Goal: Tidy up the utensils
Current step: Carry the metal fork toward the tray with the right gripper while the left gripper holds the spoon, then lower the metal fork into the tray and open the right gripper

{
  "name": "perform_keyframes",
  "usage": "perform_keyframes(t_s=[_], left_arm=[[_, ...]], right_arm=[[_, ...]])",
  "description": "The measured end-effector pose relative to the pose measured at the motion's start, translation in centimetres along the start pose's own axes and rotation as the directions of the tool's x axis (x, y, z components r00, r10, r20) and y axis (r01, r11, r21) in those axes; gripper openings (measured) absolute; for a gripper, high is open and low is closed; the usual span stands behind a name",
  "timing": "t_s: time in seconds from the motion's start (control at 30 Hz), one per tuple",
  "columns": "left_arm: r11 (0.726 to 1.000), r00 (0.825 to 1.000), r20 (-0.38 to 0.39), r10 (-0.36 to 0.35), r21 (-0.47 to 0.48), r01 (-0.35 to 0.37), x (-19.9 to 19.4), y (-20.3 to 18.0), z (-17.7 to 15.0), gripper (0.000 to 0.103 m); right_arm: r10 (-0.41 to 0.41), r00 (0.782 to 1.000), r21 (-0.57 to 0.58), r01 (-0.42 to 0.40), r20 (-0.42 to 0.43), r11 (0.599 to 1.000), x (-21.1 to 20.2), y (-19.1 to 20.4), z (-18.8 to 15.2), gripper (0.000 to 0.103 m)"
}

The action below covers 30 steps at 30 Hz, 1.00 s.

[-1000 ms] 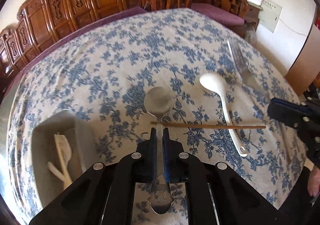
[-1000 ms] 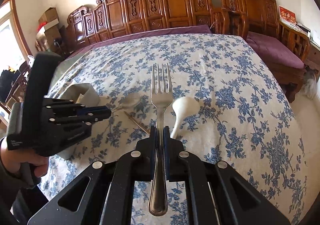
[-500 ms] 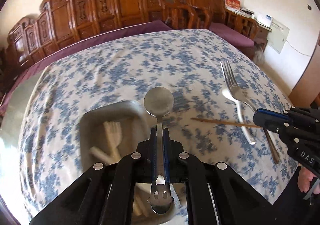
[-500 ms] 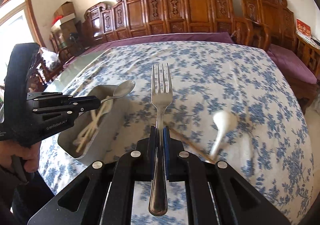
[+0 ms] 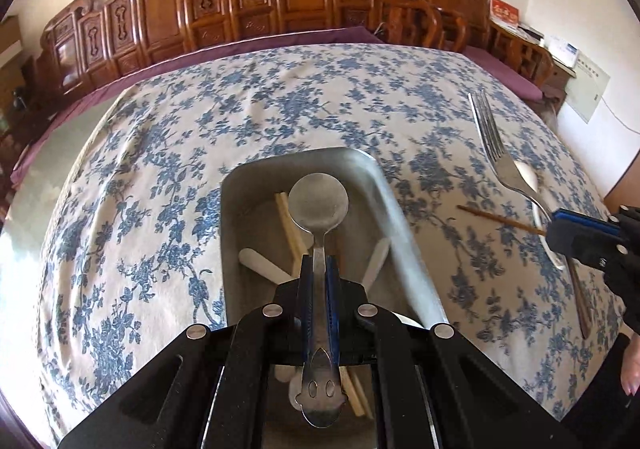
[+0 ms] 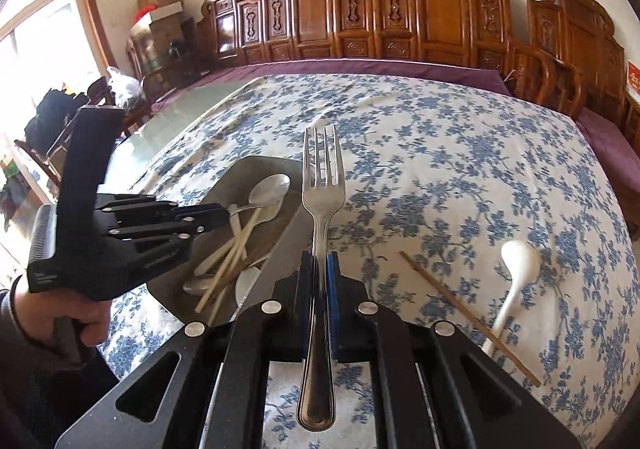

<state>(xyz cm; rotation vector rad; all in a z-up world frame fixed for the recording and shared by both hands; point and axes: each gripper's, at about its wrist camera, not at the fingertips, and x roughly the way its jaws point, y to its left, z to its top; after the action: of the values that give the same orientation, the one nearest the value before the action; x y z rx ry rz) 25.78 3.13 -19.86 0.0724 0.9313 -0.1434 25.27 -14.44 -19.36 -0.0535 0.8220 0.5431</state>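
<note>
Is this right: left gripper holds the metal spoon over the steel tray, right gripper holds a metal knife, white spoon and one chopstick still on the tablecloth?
One error: the right gripper holds a silver metal fork, not a knife; the right wrist view shows its tines. The rest stands: left gripper holds the round metal spoon over the steel tray, white ceramic spoon and wooden chopstick lie on the tablecloth.

Past the claw, carved wooden chairs (image 6: pixel 436 13) line the far wall, with a purple cushion (image 6: pixel 400 67) running along the seats behind the table's far edge. The blue-flowered cloth (image 5: pixel 280 105) spreads ahead of the claw and to both sides, leaving a bare glass strip (image 6: pixel 192 105) off to its far left. Further left of the claw stand a window (image 6: pixel 36 41), stacked cardboard boxes (image 6: pixel 160 5) and a white bag (image 6: pixel 122 83), while a red sign (image 5: pixel 505 14) and a pale wall panel (image 5: pixel 587 91) sit off to its right
</note>
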Motion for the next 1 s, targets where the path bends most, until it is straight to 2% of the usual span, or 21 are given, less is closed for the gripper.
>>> perform_keyframes(t_s=[0.17, 0.43, 0.57, 1.0], left_arm=[[1.0, 1.0, -0.017, 0.005, -0.027, -0.006, 1.4, 0.9, 0.2, 0.006], [0.998, 0.999, -0.042, -0.026, -0.059, 0.024, 2.7, 1.1, 0.2, 0.006], [0.998, 0.999, -0.026, -0.033, -0.06, 0.032, 2.1, 1.2, 0.3, 0.011], [0.996, 0.997, 0.081, -0.005, -0.093, 0.013, -2.8, 4.9, 0.6, 0.011]], right_arm=[[0.011, 1.0, -0.014, -0.012, -0.011, 1.0, 0.7, 0.8, 0.4, 0.009], [0.002, 1.0, -0.02, -0.003, -0.031, 1.0, 1.6, 1.2, 0.4, 0.009], [-0.002, 0.999, -0.022, 0.002, -0.038, 1.0, 1.8, 1.5, 0.5, 0.009], [0.031, 0.997, -0.021, -0.033, -0.066, 0.999, 4.4, 4.6, 1.8, 0.009]])
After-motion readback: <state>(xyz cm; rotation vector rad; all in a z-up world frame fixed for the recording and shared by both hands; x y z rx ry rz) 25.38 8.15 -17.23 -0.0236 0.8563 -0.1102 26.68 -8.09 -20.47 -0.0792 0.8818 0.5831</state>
